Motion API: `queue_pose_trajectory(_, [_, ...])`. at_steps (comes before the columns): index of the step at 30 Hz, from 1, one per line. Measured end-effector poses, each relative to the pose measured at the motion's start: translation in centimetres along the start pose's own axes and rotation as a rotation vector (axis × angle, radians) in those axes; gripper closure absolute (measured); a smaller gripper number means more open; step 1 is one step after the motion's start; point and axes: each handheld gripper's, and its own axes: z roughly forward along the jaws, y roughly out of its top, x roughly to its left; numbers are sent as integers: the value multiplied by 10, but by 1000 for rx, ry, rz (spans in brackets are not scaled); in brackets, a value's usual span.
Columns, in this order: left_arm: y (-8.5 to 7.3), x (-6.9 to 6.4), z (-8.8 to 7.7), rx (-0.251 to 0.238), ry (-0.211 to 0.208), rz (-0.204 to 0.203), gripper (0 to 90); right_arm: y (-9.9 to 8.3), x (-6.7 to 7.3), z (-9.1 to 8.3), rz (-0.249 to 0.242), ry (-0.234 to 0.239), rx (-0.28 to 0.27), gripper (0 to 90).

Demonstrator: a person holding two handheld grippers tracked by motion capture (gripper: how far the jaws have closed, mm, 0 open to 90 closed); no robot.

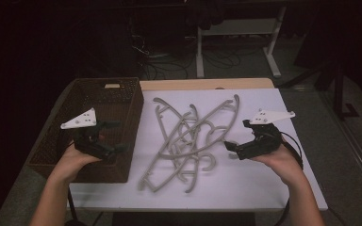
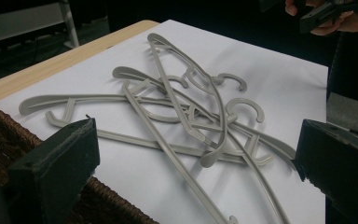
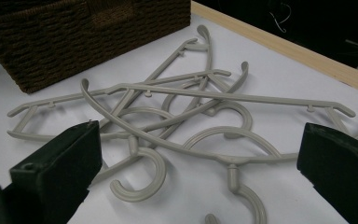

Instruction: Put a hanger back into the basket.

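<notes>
Tools (image 1: 229,137) open above hangers (image 1: 188,136) on white table (image 1: 264,188).

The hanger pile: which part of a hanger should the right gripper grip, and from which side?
Probably the long straight arm of the top hanger, which lies across the hanger pile slightly raised. The right gripper, jaws open, could come from the pile's right side, straddling that arm; the hooks tangle underneath.

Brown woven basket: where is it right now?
In the high view the brown woven basket sits at the table's left edge, just left of the tangled grey plastic hangers, with the left gripper over its near right part.
</notes>
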Motion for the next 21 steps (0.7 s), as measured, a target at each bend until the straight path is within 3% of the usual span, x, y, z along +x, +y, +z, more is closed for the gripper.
queue_pose_trajectory(9, [13, -5, 12, 0, -10, -12, 0, -11, -9, 4, 29, -5, 12, 0])
queue_pose_trajectory(15, [27, -11, 29, 1, -16, -19, 0, -19, -11, 12, 41, -1, 30, 0])
queue_pose_trajectory(21, [43, -19, 49, -3, -44, 1, 0, -26, -9, 18, 38, -1, 47, 0])
